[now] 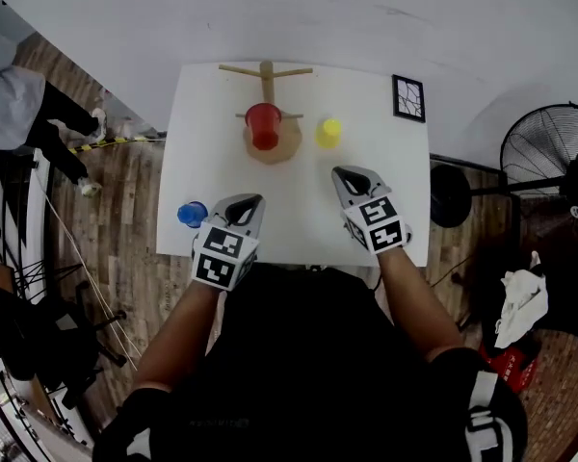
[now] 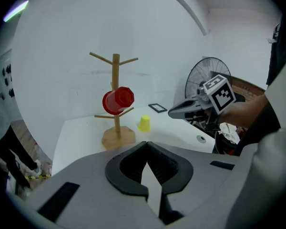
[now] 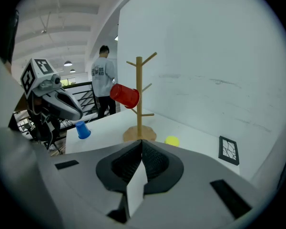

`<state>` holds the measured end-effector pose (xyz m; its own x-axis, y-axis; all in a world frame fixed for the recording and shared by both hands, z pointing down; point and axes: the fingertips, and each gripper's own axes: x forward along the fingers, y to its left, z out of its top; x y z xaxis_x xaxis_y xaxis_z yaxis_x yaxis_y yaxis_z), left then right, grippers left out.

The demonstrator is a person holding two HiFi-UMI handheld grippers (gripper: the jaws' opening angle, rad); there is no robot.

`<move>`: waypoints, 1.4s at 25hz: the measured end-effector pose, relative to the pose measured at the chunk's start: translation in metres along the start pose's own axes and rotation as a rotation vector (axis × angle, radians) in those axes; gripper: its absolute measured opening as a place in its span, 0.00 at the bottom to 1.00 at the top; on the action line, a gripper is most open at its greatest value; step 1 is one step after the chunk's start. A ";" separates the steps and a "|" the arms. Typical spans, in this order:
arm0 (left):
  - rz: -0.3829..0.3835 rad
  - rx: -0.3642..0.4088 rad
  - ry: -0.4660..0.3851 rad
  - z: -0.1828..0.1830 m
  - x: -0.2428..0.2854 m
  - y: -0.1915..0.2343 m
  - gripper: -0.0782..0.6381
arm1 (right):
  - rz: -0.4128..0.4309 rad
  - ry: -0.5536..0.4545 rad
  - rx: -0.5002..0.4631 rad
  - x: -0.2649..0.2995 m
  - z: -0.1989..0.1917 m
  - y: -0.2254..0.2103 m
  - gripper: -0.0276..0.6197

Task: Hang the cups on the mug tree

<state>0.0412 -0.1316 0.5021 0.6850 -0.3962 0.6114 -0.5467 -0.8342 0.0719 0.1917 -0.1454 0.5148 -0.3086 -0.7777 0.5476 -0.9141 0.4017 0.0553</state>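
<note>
Left gripper: the grey two-jaw left gripper (image 1: 253, 200) has its black-padded jaws closed tip to tip with nothing between them. It is held over the near left part of the table.
Right gripper: the matching right gripper (image 1: 342, 173) is likewise closed and empty, its pads meeting at the front. It is poised over the near right part of the table, its tip pointing toward the yellow cup.
Table: a white rectangular table (image 1: 385, 200) set against a white wall carries everything in play.
Mug tree: a wooden mug tree (image 1: 267, 85) with a flat wooden base stands upright near the table's far edge, ahead of both grippers.
Red cup: a red plastic cup (image 1: 263, 125) hangs tilted on one of the tree's lower pegs.
Yellow cup: a small yellow plastic cup (image 1: 328, 133) sits on the table just to the right of the tree's base, apart from it.
Blue cup: a small blue plastic cup (image 1: 192, 214) stands at the table's left edge, close beside the left gripper.
Framed card: a black-framed card with a crackle pattern (image 1: 408, 98) lies near the far right corner.
Surroundings: a black floor fan (image 1: 549, 147) stands to the right on the wood floor; a person in a pale top (image 3: 103, 78) stands in the background.
</note>
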 end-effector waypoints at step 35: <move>0.195 -0.190 0.043 -0.024 -0.019 0.004 0.13 | -0.031 0.230 -0.031 0.140 -0.041 -0.100 0.40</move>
<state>0.0148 -0.1180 0.5101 0.5388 -0.5226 0.6608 -0.7499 -0.6549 0.0936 0.2505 -0.2743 0.6199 -0.2092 -0.6608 0.7208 -0.9128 0.3963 0.0985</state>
